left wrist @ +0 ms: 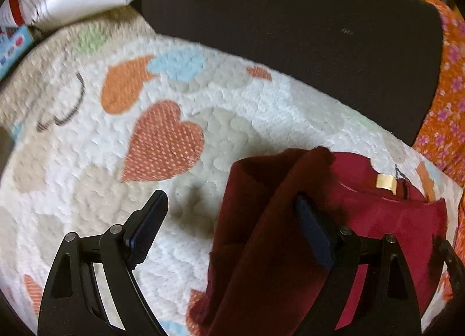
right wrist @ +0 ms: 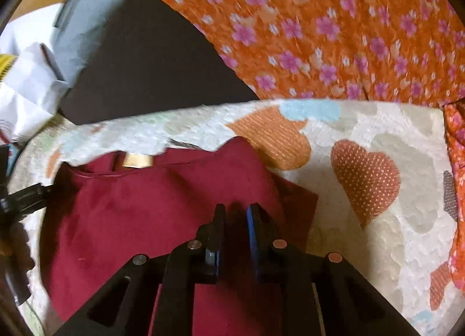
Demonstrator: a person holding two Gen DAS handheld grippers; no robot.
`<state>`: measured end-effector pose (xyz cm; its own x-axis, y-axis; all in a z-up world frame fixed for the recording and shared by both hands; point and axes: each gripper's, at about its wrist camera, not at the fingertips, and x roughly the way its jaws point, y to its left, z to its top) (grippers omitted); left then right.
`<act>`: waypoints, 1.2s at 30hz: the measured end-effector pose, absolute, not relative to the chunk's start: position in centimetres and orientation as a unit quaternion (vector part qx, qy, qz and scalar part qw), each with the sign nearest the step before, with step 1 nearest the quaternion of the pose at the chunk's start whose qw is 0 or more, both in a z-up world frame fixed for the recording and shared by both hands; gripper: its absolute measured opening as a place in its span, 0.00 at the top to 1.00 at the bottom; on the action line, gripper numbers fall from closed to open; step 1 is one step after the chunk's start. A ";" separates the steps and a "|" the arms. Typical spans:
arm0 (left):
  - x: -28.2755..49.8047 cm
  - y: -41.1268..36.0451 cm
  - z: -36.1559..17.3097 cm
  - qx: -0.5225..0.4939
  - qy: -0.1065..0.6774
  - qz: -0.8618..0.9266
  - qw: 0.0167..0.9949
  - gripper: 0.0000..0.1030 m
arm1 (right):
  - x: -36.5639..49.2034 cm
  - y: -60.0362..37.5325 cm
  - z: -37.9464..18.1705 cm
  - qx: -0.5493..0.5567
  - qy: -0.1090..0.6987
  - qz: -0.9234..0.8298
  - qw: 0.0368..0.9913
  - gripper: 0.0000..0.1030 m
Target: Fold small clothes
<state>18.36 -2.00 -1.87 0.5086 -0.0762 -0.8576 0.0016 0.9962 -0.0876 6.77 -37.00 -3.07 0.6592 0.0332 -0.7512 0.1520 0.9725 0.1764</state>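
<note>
The dark red garment (right wrist: pixel 139 214) lies near the heart-print quilt's (right wrist: pixel 377 249) far edge, my right claw (right wrist: pixel 236 214) apparently pinching a fold to carry over, my left claw (left wrist: pixel 232 214) spread wide under draped cloth.

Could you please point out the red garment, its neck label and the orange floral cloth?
red garment (right wrist: pixel 139 214): right wrist view, flat front.
neck label (right wrist: pixel 137 160): right wrist view, label's middle.
orange floral cloth (right wrist: pixel 319 31): right wrist view, centre.
</note>
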 end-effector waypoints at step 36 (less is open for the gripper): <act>13.2 1.3 -3.5 -0.074 0.552 -0.020 0.830 0.14 | 3.5 -34.2 -2.6 0.154 0.420 -0.020 0.894 0.84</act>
<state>13.18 1.31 -3.54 0.3887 -0.1147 -0.9142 -0.0481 0.9884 -0.1444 3.48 -34.18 -2.61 0.6467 0.0941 -0.7569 0.1645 0.9518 0.2589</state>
